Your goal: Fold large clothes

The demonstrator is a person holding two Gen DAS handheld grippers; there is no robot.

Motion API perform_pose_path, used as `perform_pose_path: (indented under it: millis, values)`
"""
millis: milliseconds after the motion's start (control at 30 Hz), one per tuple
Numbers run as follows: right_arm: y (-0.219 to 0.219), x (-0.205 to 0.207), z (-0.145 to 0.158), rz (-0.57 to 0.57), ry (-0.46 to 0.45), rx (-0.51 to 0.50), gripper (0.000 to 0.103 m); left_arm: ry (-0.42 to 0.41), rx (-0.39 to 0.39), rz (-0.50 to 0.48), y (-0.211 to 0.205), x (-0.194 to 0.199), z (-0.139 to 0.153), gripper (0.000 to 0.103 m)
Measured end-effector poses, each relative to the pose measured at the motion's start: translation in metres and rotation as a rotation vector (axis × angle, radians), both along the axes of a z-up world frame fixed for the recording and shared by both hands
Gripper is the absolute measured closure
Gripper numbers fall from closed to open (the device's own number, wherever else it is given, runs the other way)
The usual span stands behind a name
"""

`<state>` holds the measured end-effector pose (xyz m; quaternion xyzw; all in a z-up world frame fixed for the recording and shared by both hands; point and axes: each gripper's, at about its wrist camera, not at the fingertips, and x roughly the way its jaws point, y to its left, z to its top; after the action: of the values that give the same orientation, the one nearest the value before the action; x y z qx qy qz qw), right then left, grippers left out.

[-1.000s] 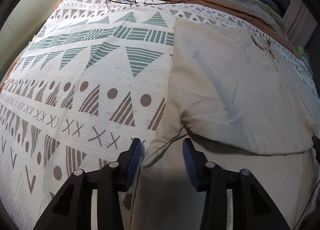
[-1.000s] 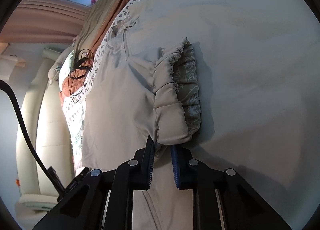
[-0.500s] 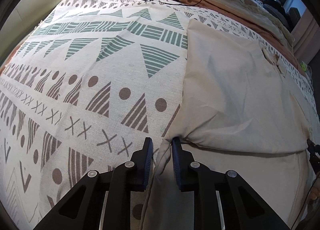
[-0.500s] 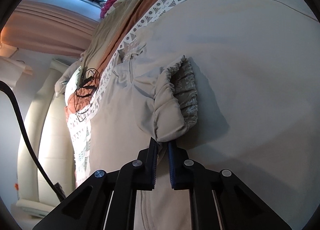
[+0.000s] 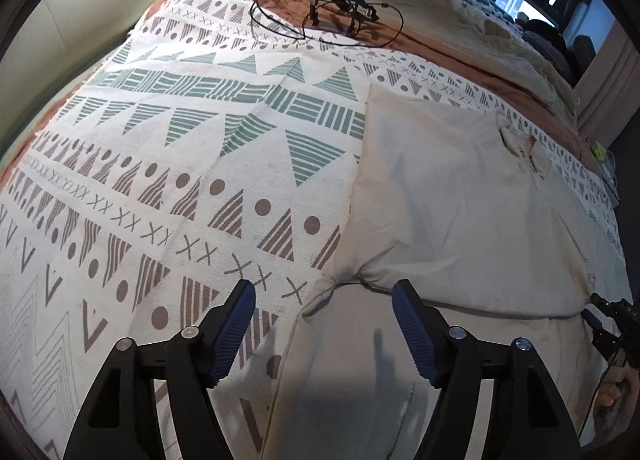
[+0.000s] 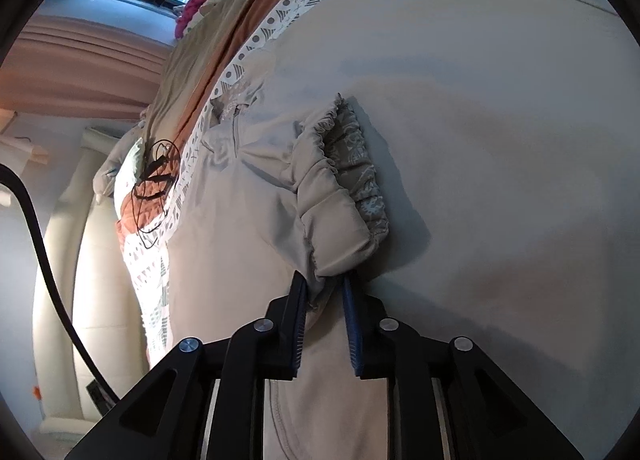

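Lying flat on patterned bedspread, beige garment judged soft, light, limp; left gripper jaws spread, nothing held; right gripper jaws pinching elastic cuff — firm gathered hem best gripped.

My left tool was closed on the pinched fold of the beige garment half a second ago; now its fingers stand wide apart and the fold lies free between them, low in the middle of the frame. My right tool has opened a little, but the gathered cuff is still between its fingers.
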<state>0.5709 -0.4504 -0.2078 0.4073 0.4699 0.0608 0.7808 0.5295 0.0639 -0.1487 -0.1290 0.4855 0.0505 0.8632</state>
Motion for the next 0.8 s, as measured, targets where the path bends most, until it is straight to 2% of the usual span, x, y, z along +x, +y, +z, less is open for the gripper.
perform_pose_path:
  millis: [67,333,467,533,633,800]
  values:
    - [-0.001,-0.005,0.007,-0.014,-0.009,-0.001,0.06,-0.016,0.004,-0.01,-0.004,-0.006,0.012,0.029]
    - [-0.011,-0.034,0.045,-0.034,-0.055,-0.069,0.055,-0.081,0.003,-0.024,-0.019,-0.038,0.059,0.027]
    - [-0.015,-0.057,0.069,-0.045,-0.103,-0.111,0.035,-0.134,-0.015,-0.03,-0.025,-0.059,0.081,0.014]
    - [-0.014,-0.072,0.08,-0.046,-0.126,-0.136,0.034,-0.153,-0.01,-0.038,-0.03,-0.069,0.091,0.011]
    - [-0.014,-0.092,0.097,-0.057,-0.156,-0.165,0.025,-0.165,-0.01,-0.056,-0.036,-0.082,0.1,0.011]
    - [-0.019,-0.12,0.125,-0.079,-0.217,-0.215,0.018,-0.176,0.0,-0.072,-0.046,-0.102,0.108,0.011]
